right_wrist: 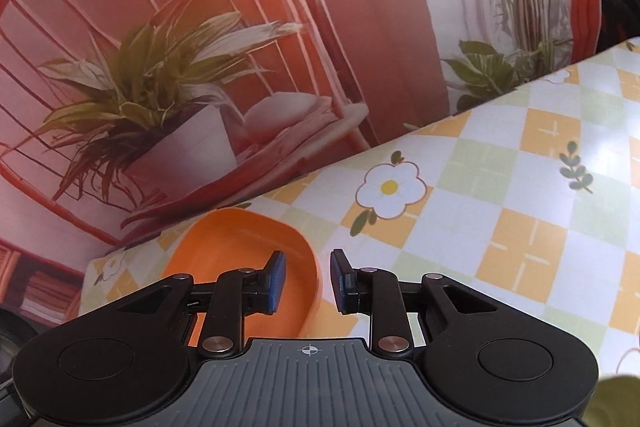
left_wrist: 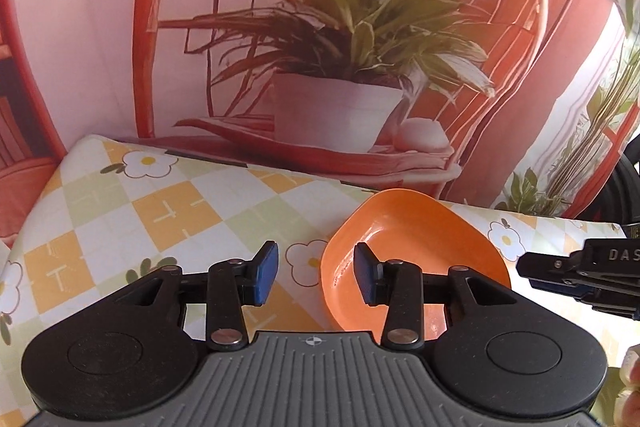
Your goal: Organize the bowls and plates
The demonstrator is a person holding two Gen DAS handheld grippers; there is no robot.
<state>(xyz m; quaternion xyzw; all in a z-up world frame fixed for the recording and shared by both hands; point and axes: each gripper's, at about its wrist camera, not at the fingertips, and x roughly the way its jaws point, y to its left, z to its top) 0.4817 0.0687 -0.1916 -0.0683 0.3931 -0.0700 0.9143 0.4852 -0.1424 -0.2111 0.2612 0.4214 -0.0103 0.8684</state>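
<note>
An orange bowl (left_wrist: 416,239) sits alone on the checkered flower tablecloth (left_wrist: 160,211). My left gripper (left_wrist: 316,277) is open and straddles the bowl's left rim, its right pad over the inside and its left pad outside over the cloth. In the right wrist view the same orange bowl (right_wrist: 240,247) lies low and left. My right gripper (right_wrist: 308,281) is open across the bowl's right rim, one pad inside and one outside. The right gripper (left_wrist: 528,269) also shows from the side at the left wrist view's right edge, close to the bowl's right rim. Neither gripper holds anything.
A backdrop (left_wrist: 340,67) printed with a potted plant and a red chair stands right behind the table's far edge (left_wrist: 280,171). Part of a hand (left_wrist: 632,379) shows at the lower right. Bare tablecloth (right_wrist: 520,207) stretches to the bowl's right.
</note>
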